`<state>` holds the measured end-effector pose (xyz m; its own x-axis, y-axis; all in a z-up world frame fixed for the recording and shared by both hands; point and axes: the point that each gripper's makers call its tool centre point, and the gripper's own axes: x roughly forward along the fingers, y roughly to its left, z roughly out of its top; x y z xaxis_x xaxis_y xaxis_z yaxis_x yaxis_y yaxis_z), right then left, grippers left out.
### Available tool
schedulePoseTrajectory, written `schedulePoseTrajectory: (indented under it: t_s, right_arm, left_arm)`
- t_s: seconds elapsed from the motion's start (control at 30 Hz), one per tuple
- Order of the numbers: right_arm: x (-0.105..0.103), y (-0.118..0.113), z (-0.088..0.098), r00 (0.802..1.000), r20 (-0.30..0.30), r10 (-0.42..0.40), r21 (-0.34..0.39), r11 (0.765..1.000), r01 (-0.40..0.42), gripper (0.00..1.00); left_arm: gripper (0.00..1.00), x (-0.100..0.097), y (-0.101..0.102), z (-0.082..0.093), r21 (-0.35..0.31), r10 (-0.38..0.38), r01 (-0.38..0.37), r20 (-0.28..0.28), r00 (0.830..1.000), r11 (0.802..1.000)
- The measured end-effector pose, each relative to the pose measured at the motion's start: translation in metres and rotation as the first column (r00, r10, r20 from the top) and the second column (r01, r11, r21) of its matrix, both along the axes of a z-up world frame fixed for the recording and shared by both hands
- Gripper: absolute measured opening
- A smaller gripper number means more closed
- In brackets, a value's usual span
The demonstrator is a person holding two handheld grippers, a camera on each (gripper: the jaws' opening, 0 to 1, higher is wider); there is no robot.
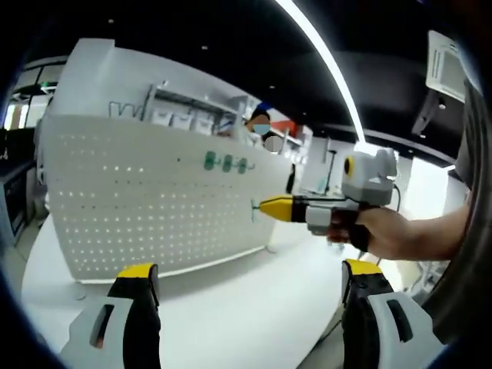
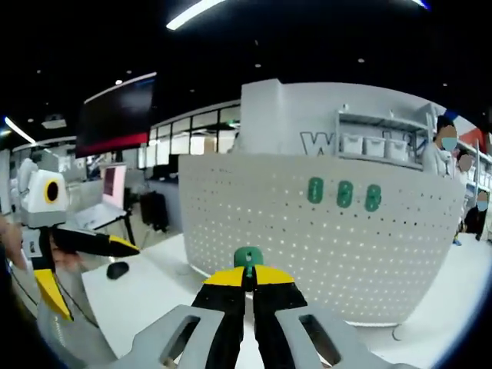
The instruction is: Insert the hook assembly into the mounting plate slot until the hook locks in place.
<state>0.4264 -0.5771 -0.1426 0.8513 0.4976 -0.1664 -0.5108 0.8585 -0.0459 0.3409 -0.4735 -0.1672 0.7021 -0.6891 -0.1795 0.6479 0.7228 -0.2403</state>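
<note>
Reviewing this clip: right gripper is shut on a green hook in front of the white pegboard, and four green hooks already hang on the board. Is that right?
Not quite. The count is wrong: three green hooks hang on the white pegboard, as the right gripper view shows. The rest holds: the right gripper is shut on a green hook in front of the board.

Matt white perforated pegboard (image 1: pixel 154 200), smooth tabletop (image 1: pixel 231 307)

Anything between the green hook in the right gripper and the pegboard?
No. In the right gripper view, the hook in the right gripper faces the pegboard with nothing between.
</note>
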Motion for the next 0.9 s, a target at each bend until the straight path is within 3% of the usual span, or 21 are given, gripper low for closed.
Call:
schedulePoseTrajectory:
  t_s: [0.27, 0.77, 0.9]
  right_arm:
    - [0.023, -0.033, 0.011, 0.993, 0.034, -0.115, 0.031, 0.993, 0.114, 0.0]
    - [0.055, -0.076, 0.022, 0.971, 0.111, -0.212, -0.02, 0.976, 0.215, 0.0]
    - [0.064, -0.09, 0.025, 0.956, 0.125, -0.265, -0.003, 0.964, 0.268, 0.0]
  left_arm:
    - [1.0, 0.01, 0.014, 0.003, 0.005, 0.041, -0.041, 0.005, 0.999, 0.999]
    - [1.0, 0.008, 0.01, -0.004, 0.021, 0.031, -0.03, -0.013, 0.999, 0.999]
    - [1.0, 0.005, 0.01, -0.016, 0.025, 0.026, -0.025, -0.044, 0.999, 0.999]
